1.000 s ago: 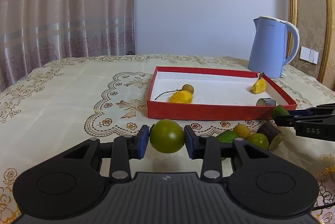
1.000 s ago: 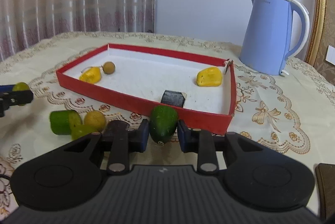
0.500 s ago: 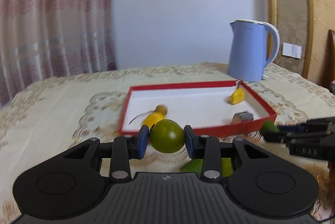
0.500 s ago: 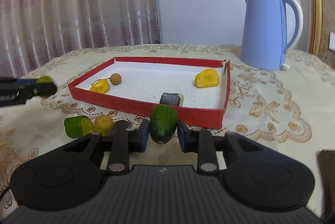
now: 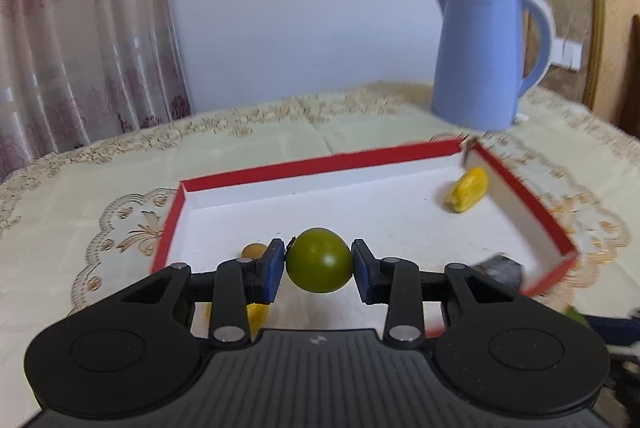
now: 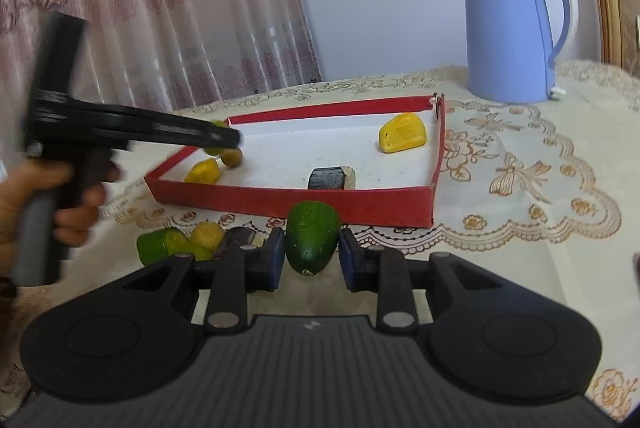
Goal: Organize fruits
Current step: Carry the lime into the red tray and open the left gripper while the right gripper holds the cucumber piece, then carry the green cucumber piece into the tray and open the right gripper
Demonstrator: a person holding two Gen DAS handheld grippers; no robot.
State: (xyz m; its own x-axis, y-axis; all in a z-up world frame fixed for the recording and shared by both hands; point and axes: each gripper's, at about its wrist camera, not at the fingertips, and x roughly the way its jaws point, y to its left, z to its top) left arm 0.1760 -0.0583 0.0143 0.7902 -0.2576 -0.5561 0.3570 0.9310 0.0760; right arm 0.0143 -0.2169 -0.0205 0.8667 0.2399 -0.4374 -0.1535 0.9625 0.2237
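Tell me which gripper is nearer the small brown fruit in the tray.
Left. The left gripper hangs over the tray's corner beside the small brown fruit; the right gripper is outside the red tray.

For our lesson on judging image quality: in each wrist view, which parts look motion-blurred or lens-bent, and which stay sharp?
Left wrist view: the round green fruit in the left gripper is sharp; the kettle and red tray edges smear. Right wrist view: the green fruit in the right gripper is crisp; the hand blurs; the gold frame bows.

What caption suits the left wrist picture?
Left tongs clamp a round green fruit above the red tray.
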